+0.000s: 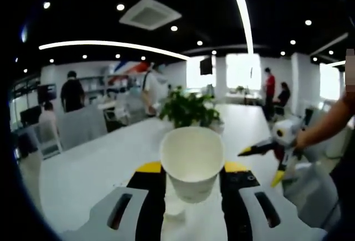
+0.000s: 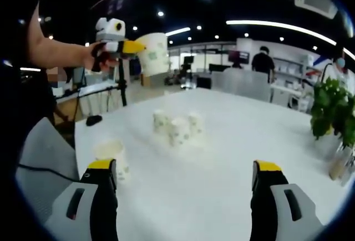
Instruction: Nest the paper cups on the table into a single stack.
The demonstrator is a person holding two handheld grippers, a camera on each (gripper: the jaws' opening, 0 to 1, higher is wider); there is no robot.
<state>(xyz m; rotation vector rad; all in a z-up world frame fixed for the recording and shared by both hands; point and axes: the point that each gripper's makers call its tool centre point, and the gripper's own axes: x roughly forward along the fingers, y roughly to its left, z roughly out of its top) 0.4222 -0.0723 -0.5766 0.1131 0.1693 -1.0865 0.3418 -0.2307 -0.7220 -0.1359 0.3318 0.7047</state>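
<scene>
One paper cup (image 1: 192,162) clamped in left gripper (image 1: 192,177) jaws; no legible writing.

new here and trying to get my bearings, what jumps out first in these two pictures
First, the white paper cup held between the left tongs, close to the camera, mouth toward it. In the right gripper view, the same cup is raised high at upper left, above the white table. Next, three cups huddle mid-table, one more cup stands beside the open right tongs, and a green plant sits at the right edge.
</scene>
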